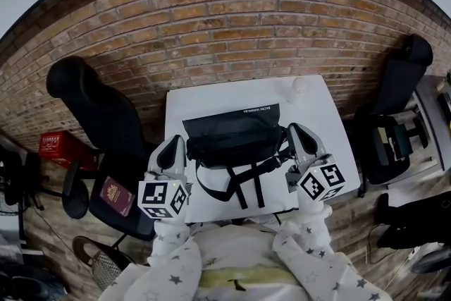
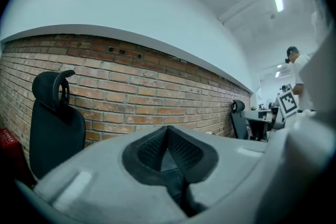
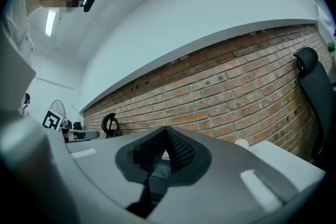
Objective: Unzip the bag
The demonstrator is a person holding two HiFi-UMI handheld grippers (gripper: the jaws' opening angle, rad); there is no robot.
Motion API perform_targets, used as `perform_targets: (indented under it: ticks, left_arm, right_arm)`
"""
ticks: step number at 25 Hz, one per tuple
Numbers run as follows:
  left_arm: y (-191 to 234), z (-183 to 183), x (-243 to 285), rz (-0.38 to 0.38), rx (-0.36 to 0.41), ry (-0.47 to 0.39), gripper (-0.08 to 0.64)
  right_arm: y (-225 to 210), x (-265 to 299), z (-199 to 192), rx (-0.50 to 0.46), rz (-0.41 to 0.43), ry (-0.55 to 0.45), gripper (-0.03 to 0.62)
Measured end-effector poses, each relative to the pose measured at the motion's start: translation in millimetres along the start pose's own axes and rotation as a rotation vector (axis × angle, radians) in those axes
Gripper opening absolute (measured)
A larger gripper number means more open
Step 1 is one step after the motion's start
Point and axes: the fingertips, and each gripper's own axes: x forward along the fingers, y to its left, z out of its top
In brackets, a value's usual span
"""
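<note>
Brick wall (image 1: 232, 32) behind white table (image 1: 184, 108). Black bag (image 1: 236, 136) lies on it, long axis side to side. At its ends: left gripper (image 1: 173, 143), right gripper (image 1: 299, 130), equally near, jaws closed, empty.

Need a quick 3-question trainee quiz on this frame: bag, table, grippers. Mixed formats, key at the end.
1. True or false: the black fabric bag lies on the white table, between the left gripper and the right gripper.
2. What lies on the seat of the black office chair at left? A) a dark red booklet B) a green mug C) a laptop
3. Are each gripper's jaws apart or together?
Key: 1 true; 2 A; 3 together, on both.
</note>
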Motion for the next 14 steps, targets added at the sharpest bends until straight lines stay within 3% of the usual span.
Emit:
perform_targets:
  ticks: [14]
  left_arm:
    - [0.9,0.3,-4.8,0.021,0.013,0.001,-0.002]
  right_arm:
    - [-6.9,-6.8,1.6,-0.006,-0.029,-0.01,0.006]
